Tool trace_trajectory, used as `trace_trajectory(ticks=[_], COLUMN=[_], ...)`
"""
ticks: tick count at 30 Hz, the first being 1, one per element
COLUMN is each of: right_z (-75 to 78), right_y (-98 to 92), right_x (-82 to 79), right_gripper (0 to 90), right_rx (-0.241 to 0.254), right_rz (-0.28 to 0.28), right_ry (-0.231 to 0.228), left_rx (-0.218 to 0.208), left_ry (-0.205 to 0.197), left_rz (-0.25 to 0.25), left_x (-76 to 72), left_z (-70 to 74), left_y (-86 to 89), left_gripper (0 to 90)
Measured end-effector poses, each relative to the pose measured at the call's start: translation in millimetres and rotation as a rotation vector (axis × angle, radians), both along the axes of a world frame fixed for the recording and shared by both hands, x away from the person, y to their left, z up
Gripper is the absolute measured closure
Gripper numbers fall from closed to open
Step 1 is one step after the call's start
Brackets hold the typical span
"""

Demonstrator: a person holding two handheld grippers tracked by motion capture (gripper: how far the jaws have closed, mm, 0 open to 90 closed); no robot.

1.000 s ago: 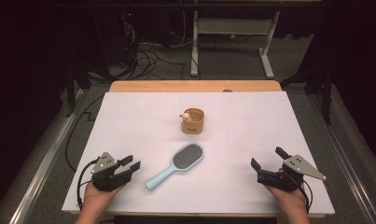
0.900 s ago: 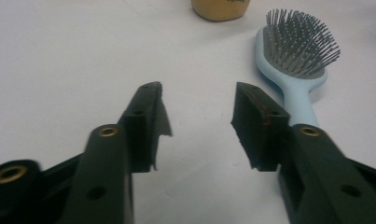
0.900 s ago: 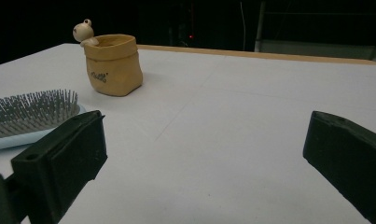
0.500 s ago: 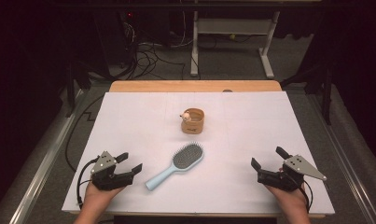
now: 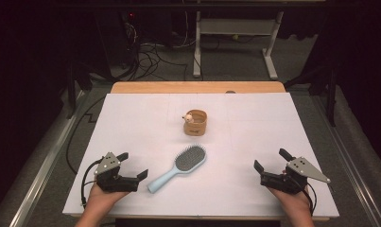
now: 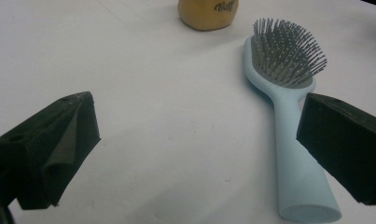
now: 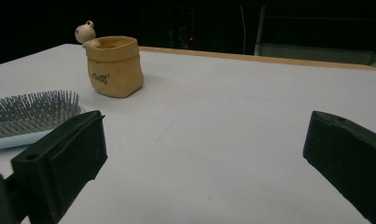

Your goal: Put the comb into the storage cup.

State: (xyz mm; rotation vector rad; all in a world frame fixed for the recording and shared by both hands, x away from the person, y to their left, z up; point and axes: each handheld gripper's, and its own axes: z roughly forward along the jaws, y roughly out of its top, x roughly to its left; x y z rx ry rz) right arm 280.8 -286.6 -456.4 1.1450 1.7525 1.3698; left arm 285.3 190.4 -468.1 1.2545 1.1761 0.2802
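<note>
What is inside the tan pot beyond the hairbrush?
A small figure peeks over the rim of the tan pot. Its walls hide the rest of the inside.

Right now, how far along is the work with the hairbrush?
Barely started. The hairbrush lies untouched, bristles up, on the table, near the tan pot. The left tool sits beside its handle, jaws just opened wide with nothing between them. The right tool rests open, apart. Grasping and moving remain.
</note>
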Motion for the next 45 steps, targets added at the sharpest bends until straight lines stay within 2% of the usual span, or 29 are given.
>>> trace_trajectory(ticks=[6,7,8,10,12,14,18,22,26,28,31,36,40,43,45], right_z=[0.8,0.9,1.1,1.7,3.4,4.6,5.0,2.7,3.5,4.2,4.8,5.5,4.9,4.9,4.9], right_y=[-0.2,0.1,1.3,2.2,2.3,2.6,2.3,1.3,0.8,0.5,-0.9,-1.5,-1.2,-1.2,-1.4], right_x=[-1.9,-2.4,-3.6,-4.7,-7.1,-8.5,-8.6,-7.9,-9.1,-9.5,-9.9,-10.4,-9.9,-10.4,-10.3], right_gripper=[0.0,0.0,0.0,0.0,0.0,0.0,0.0,0.0,0.0,0.0,0.0,0.0,0.0,0.0,0.0], right_rx=[-0.014,-0.022,-0.047,-0.061,-0.061,-0.063,-0.066,-0.06,-0.059,-0.057,-0.05,-0.048,-0.053,-0.053,-0.05], right_rz=[-0.011,-0.018,-0.019,-0.013,-0.009,-0.01,-0.009,-0.005,0.001,0.0,-0.008,-0.012,-0.01,-0.009,-0.008], right_ry=[-0.004,-0.004,-0.003,0.003,-0.007,-0.017,-0.03,-0.021,-0.03,-0.034,-0.035,-0.037,-0.035,-0.036,-0.036], left_rx=[-0.005,-0.014,-0.008,-0.001,-0.011,-0.044,-0.019,0.02,0.061,0.053,0.064,0.102,0.106,0.119,0.113], left_ry=[-0.018,-0.016,-0.015,-0.011,0.0,0.007,0.025,0.042,0.042,0.051,0.04,0.058,0.08,0.077,0.094], left_rz=[0.008,0.004,0.002,0.002,-0.003,-0.013,-0.04,-0.063,-0.078,-0.105,-0.126,-0.143,-0.161,-0.173,-0.182], left_x=[-0.4,-0.5,-0.3,0.6,1.2,0.2,2.1,8.4,16.6,19.2,21.7,29.5,34.7,38.1,40.6], left_z=[3.3,3.7,3.5,3.3,5.9,12.4,22.4,30.7,38.7,43.0,48.1,47.5,44.2,39.9,37.3], left_y=[-1.7,-2.0,-2.3,-3.5,-4.5,-7.2,-19.9,-32.6,-47.9,-56.1,-69.9,-88.8,-101.4,-109.9,-113.9], left_gripper=[0.5,0.5,0.5,0.5,0.5,0.5,0.5,0.8,1.1,1.2,1.2,1.4,2.6,2.6,2.6])
